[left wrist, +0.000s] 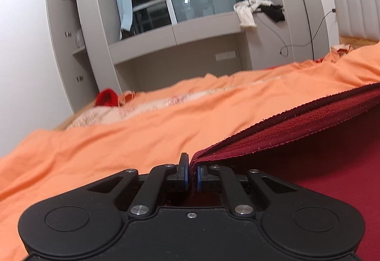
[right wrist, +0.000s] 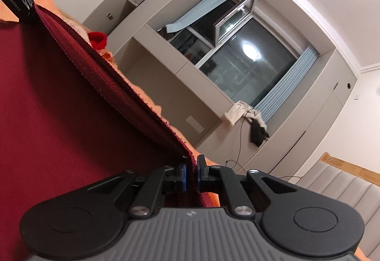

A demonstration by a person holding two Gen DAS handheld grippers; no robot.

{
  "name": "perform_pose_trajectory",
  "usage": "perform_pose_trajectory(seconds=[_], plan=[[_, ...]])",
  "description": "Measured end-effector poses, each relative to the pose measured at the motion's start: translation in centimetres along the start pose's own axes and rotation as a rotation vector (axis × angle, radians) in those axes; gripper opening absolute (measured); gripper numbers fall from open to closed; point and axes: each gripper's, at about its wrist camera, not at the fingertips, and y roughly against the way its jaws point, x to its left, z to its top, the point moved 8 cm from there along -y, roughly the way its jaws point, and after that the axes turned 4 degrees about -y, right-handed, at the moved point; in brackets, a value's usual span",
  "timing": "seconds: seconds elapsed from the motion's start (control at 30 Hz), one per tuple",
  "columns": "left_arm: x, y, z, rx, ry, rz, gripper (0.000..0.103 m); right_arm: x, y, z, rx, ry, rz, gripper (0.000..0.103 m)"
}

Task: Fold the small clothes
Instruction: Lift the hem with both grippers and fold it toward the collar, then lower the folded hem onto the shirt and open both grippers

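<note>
Dark red knit garment point(left wrist: 308, 128) held off the orange bedsheet point(left wrist: 118, 142), ribbed hem stretched taut between the two grippers. Most of the cloth hangs below the hem and fills the lower side of both views.

Left gripper point(left wrist: 192, 176): jaws clamped tight on one corner of the hem, fabric pinched between the blue pads. It also shows at the far end of the hem in the right wrist view.

Right gripper point(right wrist: 192, 176): jaws clamped on the opposite corner, hem running away from it in a straight line; this view is strongly tilted.

Stage, as I read it: garment lifted and spread by its hem, ready to be laid flat or carried over for a fold.

Bright red small piece point(left wrist: 106, 97) lies on the far part of the bed, well apart from the held one. Pale and black clothes point(left wrist: 258, 10) sit on the window ledge beyond.

Risks:
- Each hold is only at the very edge of the hem; a hard pull apart could slip a corner out.
- Hands at unequal height would lay the hem down skewed, so the fold lands crooked.
- Hanging body may bunch or double under itself on touching the sheet.
- Slack between the hands would let the middle sag and wrinkle
</note>
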Motion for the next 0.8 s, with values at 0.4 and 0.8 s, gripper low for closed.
perform_pose_trajectory(seconds=[0.4,0.8], plan=[[-0.7,-1.6,-2.1,0.062,0.017,-0.021,0.013,0.7,-0.3,-2.1,0.076,-0.041,0.045,0.011],[-0.1,-1.8,-2.3,0.075,0.054,-0.022,0.036,-0.1,-1.3,-1.5,0.090,-0.063,0.037,0.031]])
